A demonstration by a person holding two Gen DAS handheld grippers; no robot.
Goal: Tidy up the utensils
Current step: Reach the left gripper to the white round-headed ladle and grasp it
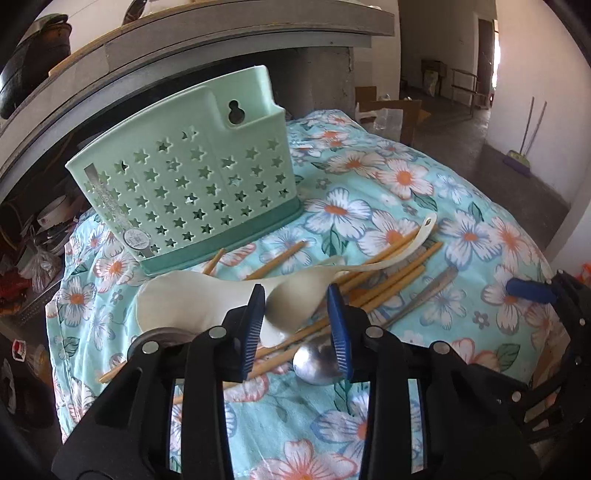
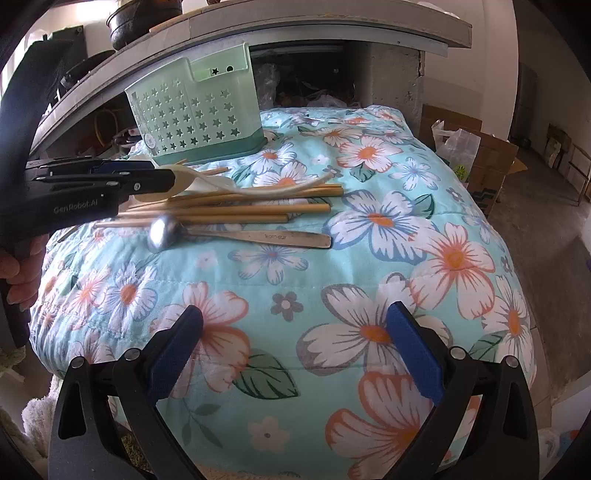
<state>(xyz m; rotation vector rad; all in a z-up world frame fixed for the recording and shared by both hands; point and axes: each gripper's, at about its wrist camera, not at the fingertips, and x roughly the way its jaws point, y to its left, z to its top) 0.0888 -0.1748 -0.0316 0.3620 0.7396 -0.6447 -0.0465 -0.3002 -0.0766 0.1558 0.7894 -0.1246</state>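
Ribbed blue left gripper [image 1: 297,328] jaws pinch the smooth cream ladle [image 1: 221,299].

1. I am in a lived-in home, in a rough kitchen or storage corner.
2. A thick concrete counter [image 2: 332,26] runs across in front of me, with a dark cooking pot [image 2: 144,22] standing on top.
3. Under the counter, the open space holds bags, wires and stacked dishes [image 1: 55,214].
4. My work surface is draped in a teal floral cloth [image 2: 332,258], padded like a household quilt.
5. Cardboard boxes [image 2: 491,162] and a white plastic bag [image 2: 458,147] sit on a bare concrete floor.
6. Plain white walls, a doorway [image 1: 487,55] leading to another room, and a broom [image 1: 521,155] leaning against the wall all say domestic.
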